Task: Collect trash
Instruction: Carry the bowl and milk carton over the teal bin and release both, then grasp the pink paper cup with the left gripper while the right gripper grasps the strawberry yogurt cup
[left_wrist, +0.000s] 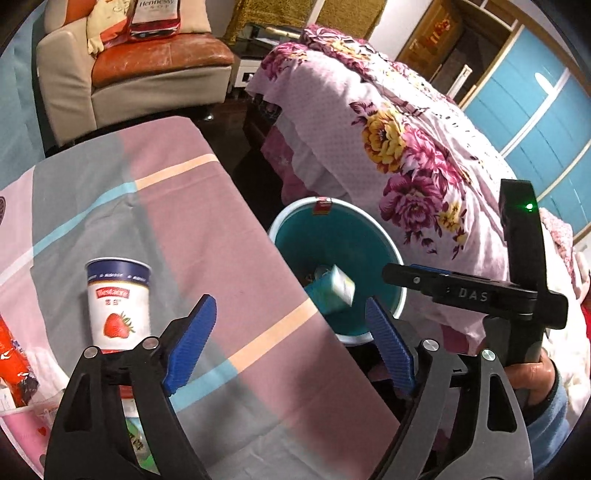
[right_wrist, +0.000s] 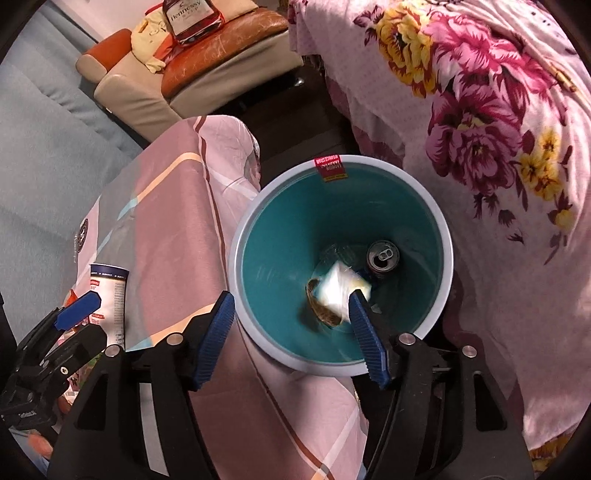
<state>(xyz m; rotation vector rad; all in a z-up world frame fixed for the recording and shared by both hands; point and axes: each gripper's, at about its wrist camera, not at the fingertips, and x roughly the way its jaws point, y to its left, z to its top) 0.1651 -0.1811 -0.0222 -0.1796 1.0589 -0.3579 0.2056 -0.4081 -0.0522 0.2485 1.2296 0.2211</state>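
Observation:
A teal bin (left_wrist: 332, 236) with a white rim stands on the floor beside the cloth-covered table (left_wrist: 184, 206). A small white and teal carton (left_wrist: 332, 290) shows blurred inside the bin's mouth, touching no pad. My left gripper (left_wrist: 289, 306) is open and empty over the table edge. My right gripper (right_wrist: 291, 299) is open above the bin (right_wrist: 280, 258), and the blurred carton (right_wrist: 338, 291) lies beside its right pad. A drink can (right_wrist: 384, 256) stands on the bin's bottom. A strawberry yoghurt cup (left_wrist: 118, 306) stands upright on the table, left of my left gripper.
An orange packet (left_wrist: 13, 362) and a pink cup (left_wrist: 22, 432) sit at the table's near left corner. A floral quilt (left_wrist: 406, 147) covers furniture right of the bin. A beige and orange sofa (left_wrist: 129, 66) stands behind the table. A hand (left_wrist: 532, 376) holds the right gripper.

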